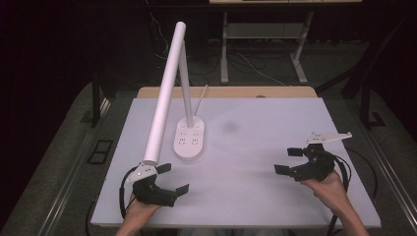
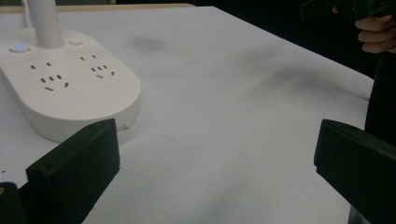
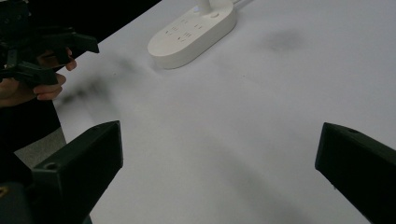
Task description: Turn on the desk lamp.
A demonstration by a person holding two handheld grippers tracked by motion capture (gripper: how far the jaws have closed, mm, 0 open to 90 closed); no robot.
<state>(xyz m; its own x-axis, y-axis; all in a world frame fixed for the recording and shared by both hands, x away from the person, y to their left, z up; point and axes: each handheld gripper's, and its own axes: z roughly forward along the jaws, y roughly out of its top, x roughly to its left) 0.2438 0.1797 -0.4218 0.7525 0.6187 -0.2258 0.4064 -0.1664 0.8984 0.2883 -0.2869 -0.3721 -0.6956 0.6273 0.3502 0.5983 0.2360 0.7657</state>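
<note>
Dark room, white table (image 1: 275, 147) w/ wooden strip along far edge; cables seen on floor behind it. A faint dark smudge (image 1: 229, 127) is noted on the tabletop, right of centre-left.

Desk lamp (image 1: 167, 83) is placed on the table's left half: oval white base (image 1: 190, 140) w/ socket slots, upright stem, long white tube head tilted down toward the near-left corner. Small blue light is seen lit on the base in left gripper view (image 2: 18, 47).

Left gripper (image 1: 173, 178) is held at near-left edge, jaws spread wide, nothing gripped. It's positioned just under the tube's lower end and near the base, not touching it. Base is seen just past its left jaw in the left gripper view.

Right gripper (image 1: 289, 160) is held at near-right, jaws also wide apart, nothing between them. It's pointed leftward, well apart from the lamp.
</note>
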